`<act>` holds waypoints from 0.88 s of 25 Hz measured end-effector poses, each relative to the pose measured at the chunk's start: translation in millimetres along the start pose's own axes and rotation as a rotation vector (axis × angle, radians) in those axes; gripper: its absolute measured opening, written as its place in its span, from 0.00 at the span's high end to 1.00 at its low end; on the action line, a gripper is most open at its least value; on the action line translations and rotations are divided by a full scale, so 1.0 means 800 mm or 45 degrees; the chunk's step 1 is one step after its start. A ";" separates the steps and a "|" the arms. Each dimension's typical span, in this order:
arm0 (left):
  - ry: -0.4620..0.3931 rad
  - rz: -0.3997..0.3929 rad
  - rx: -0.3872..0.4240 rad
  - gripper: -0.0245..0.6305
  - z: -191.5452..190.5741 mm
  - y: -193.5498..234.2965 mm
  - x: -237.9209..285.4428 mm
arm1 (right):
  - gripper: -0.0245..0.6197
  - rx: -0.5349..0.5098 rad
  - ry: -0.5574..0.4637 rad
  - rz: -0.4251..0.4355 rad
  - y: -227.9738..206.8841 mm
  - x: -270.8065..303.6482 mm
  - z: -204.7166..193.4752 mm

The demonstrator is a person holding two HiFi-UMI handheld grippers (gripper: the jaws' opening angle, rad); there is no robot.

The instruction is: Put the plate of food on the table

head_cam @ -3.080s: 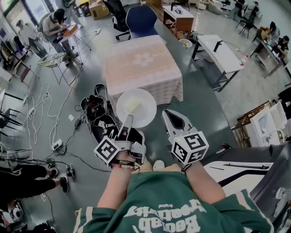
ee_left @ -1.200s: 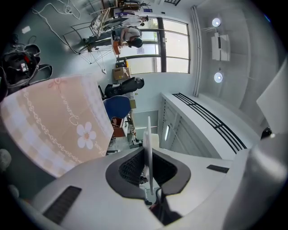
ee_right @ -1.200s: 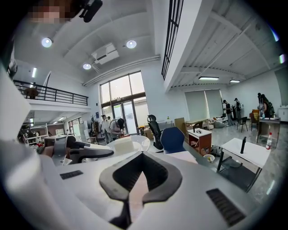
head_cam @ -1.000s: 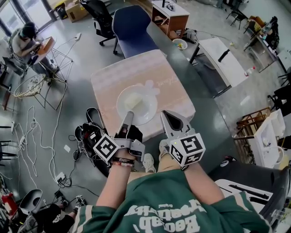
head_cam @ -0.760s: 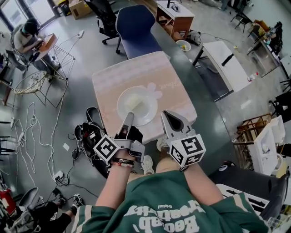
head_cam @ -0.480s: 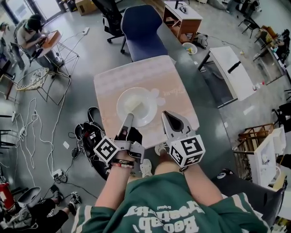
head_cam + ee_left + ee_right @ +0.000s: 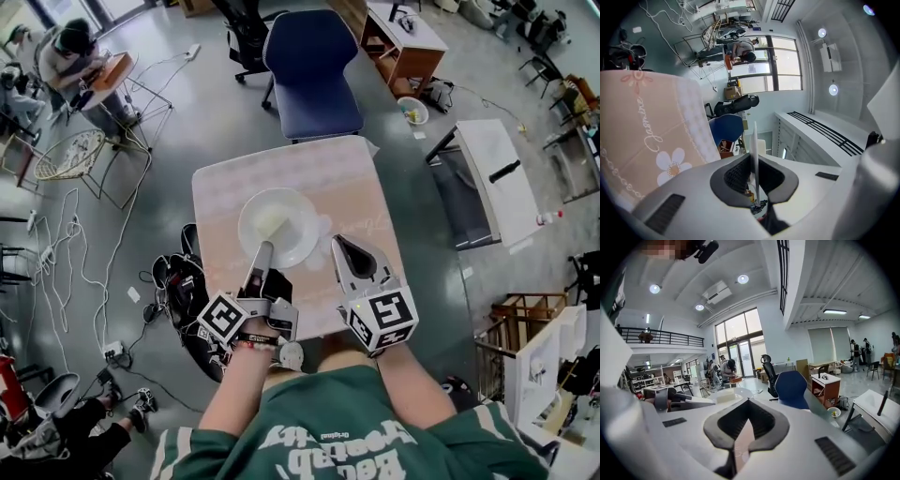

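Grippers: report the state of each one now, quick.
Left gripper: closed on the rim of the plate.
Right gripper: closed, holding nothing.

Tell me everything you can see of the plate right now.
Round white plate, shallow and smooth, carrying a pale block of food near its centre. It is roughly level over the pink-clothed table, seemingly not yet resting on it. The left claw is clamped on its near rim.

shirt (image 7: 333, 441) green, white lettering | wristband (image 7: 248, 345) dark | left gripper (image 7: 265, 247), right gripper (image 7: 339, 243) white
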State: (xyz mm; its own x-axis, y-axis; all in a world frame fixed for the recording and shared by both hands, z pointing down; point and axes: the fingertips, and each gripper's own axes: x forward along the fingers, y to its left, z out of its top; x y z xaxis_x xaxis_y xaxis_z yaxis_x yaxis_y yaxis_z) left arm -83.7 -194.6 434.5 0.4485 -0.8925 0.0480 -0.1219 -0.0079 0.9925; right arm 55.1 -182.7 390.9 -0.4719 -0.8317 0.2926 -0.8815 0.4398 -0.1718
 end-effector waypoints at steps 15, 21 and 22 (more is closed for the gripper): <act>-0.045 0.135 0.000 0.93 0.002 0.113 0.116 | 0.94 -0.077 0.099 0.089 -0.100 0.117 -0.039; -0.027 0.209 -0.017 0.93 -0.003 0.158 0.130 | 0.94 -0.121 0.148 0.100 -0.118 0.150 -0.072; -0.029 0.219 -0.020 0.93 -0.001 0.165 0.133 | 0.94 -0.122 0.154 0.105 -0.118 0.156 -0.077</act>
State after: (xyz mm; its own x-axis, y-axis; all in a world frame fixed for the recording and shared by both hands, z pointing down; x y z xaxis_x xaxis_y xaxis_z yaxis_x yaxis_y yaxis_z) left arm -50.9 -290.4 570.8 0.4020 -0.8900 0.2150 -0.1811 0.1529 0.9715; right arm 78.8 -307.4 501.4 -0.5360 -0.7470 0.3934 -0.8343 0.5400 -0.1114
